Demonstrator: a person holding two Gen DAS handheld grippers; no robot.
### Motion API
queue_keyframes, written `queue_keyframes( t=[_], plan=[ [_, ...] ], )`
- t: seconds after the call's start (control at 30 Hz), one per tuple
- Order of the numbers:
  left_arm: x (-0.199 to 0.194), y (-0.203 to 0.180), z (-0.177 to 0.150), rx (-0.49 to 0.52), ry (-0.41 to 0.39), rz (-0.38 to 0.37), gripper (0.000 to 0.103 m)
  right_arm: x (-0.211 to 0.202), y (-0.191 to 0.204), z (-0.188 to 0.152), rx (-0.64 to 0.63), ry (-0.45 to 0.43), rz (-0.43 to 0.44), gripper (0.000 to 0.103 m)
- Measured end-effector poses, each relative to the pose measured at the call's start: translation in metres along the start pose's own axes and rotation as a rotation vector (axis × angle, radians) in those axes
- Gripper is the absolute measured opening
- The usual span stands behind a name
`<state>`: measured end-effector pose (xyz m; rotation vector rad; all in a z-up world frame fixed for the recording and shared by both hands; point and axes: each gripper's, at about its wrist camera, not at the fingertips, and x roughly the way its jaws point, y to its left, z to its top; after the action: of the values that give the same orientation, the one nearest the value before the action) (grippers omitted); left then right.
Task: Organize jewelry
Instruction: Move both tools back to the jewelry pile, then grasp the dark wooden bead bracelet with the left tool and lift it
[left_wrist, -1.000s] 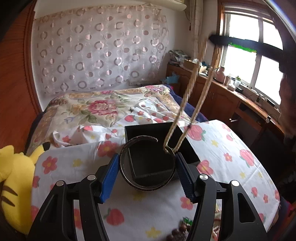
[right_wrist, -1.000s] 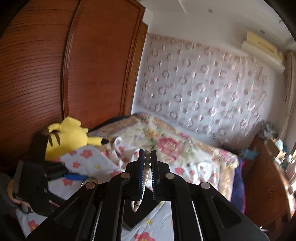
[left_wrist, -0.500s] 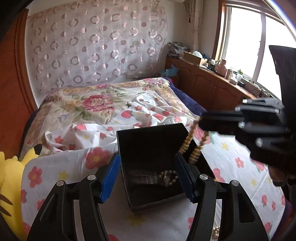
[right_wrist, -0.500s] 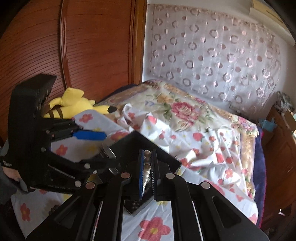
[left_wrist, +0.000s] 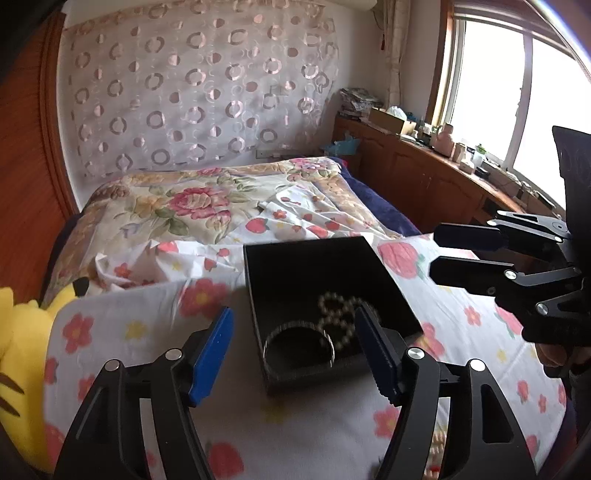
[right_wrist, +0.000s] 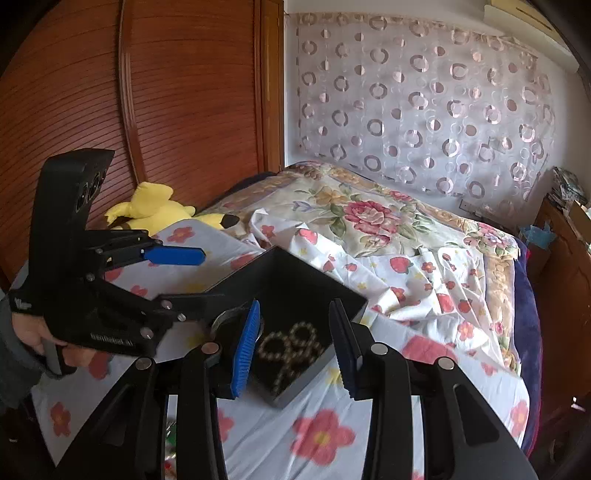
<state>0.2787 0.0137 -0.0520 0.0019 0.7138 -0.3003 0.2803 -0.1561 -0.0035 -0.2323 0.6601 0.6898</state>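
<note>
A black open box (left_wrist: 258, 314) stands on the flowered cloth. Inside it lie a coiled beaded necklace (left_wrist: 340, 317) and a metal bangle (left_wrist: 299, 343). My left gripper (left_wrist: 293, 314) hovers over the box's near side; its jaws are opening and hold nothing. My right gripper (left_wrist: 434, 253) reaches in from the right. In the right wrist view the right gripper (right_wrist: 294, 308) hangs over the box (right_wrist: 325, 277), its jaws opening, with the necklace (right_wrist: 291, 343) lying loose below them. The left gripper (right_wrist: 212, 276) reaches in from the left, and the bangle (right_wrist: 225, 317) is partly hidden.
A yellow plush toy (left_wrist: 14, 350) (right_wrist: 155, 206) lies at the cloth's left edge. Behind the box is a bed with a flowered quilt (left_wrist: 192, 199). A wooden wardrobe (right_wrist: 147, 92) stands to the left, a cabinet (left_wrist: 424, 173) under the window. A person's hand (right_wrist: 33, 332) holds the left gripper.
The bangle has left my left gripper and the necklace my right; both now lie in the box. The right gripper came down and opened, and the left opened wider.
</note>
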Motion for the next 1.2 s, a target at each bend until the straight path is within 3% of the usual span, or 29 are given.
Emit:
queue_keyframes(
  t=[0.53,0.73,0.87,1.2],
  plan=[
    [-0.069,-0.005,-0.106,-0.024,0.049,-0.014,0.064,-0.045,0.055,-0.106,0.059,0.076,-0.030,0.042],
    [-0.079,-0.010,-0.134,-0.035,0.088,-0.028,0.042,-0.051,0.071,-0.132,0.078,0.094,-0.030,0.042],
    [-0.081,-0.013,-0.145,-0.054,0.113,-0.044,0.033,-0.057,0.080,-0.148,0.088,0.100,-0.034,0.042],
    [-0.079,-0.031,-0.148,-0.057,0.147,-0.053,0.032,-0.065,0.086,-0.172,0.155,0.080,-0.018,0.046]
  ],
)
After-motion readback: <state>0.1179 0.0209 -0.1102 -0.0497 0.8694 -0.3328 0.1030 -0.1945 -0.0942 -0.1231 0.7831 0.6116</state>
